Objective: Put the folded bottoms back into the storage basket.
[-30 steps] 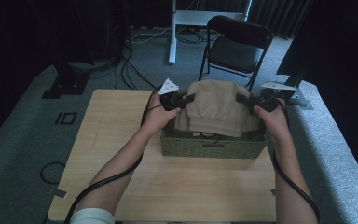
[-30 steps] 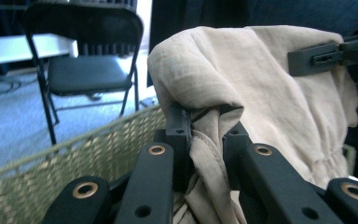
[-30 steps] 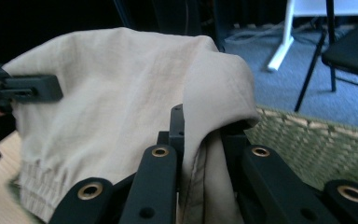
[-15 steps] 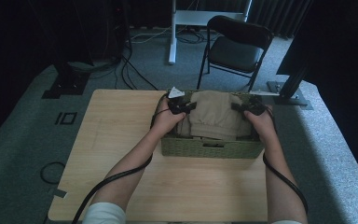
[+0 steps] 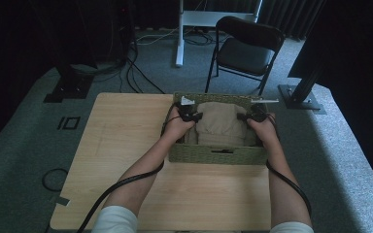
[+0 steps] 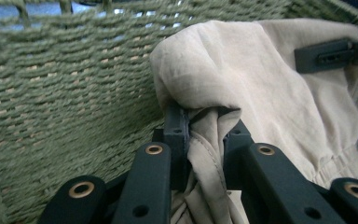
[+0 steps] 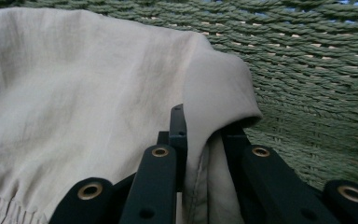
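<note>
both claws, left claw and right claw, pinch opposite folds of the beige cloth, keeping it spread level inside the woven basket on the worktop.

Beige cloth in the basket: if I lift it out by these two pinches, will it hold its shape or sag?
The cloth probably sags between the left gripper and right gripper; it drapes in soft folds. It looks thin, so likely light. It may drag on the basket wall's rough weave.

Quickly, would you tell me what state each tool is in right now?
Left tool: closed on the folded beige linen garment.
Right tool: closed on the same garment, inside the green woven basket.
</note>
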{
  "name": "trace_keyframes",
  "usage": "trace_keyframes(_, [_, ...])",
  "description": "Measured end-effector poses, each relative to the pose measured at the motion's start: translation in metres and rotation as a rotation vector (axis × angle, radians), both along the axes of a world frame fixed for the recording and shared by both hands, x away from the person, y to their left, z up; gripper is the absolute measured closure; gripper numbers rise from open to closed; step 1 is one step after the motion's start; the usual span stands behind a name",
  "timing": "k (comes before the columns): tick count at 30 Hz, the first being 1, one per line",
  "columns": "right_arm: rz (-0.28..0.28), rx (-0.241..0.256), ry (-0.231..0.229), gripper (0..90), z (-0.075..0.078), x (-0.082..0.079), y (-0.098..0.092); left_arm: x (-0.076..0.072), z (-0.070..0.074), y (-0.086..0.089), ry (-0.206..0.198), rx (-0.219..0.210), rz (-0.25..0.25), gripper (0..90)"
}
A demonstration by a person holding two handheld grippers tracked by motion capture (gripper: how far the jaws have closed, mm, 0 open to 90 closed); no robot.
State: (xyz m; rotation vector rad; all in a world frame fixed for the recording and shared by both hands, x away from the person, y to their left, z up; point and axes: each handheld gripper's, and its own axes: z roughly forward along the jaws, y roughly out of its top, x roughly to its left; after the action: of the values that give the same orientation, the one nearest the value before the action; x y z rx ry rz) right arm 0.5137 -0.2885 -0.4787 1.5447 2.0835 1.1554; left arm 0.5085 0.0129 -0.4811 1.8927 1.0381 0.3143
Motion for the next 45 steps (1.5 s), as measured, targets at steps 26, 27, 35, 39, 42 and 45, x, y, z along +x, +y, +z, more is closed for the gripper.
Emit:
trace_keyframes(26, [-0.118,-0.082,0.009,27.8,-0.008,0.016,0.005,0.009,-0.004,-0.011,-0.029,0.102,0.075,27.0])
trace_keyframes(27, [-0.113,-0.083,-0.011,27.8,-0.004,0.014,0.005,0.007,-0.001,-0.01,-0.038,0.087,0.05,27.0])
trace_keyframes(35, [-0.091,-0.053,-0.079,16.5,0.027,-0.005,0.006,-0.013,0.021,-0.013,-0.049,0.024,-0.046,19.7])
trace_keyframes(39, [-0.047,-0.062,-0.109,14.1,0.033,-0.014,0.009,-0.017,0.032,-0.009,-0.089,0.003,-0.046,19.7])
trace_keyframes(42, [-0.02,-0.068,-0.126,14.0,0.036,-0.021,0.011,-0.021,0.038,-0.004,-0.086,-0.015,-0.068,19.7])
trace_keyframes(45, [-0.006,-0.058,-0.145,13.8,0.039,-0.027,0.012,-0.026,0.046,0.003,-0.109,-0.028,-0.08,19.7])
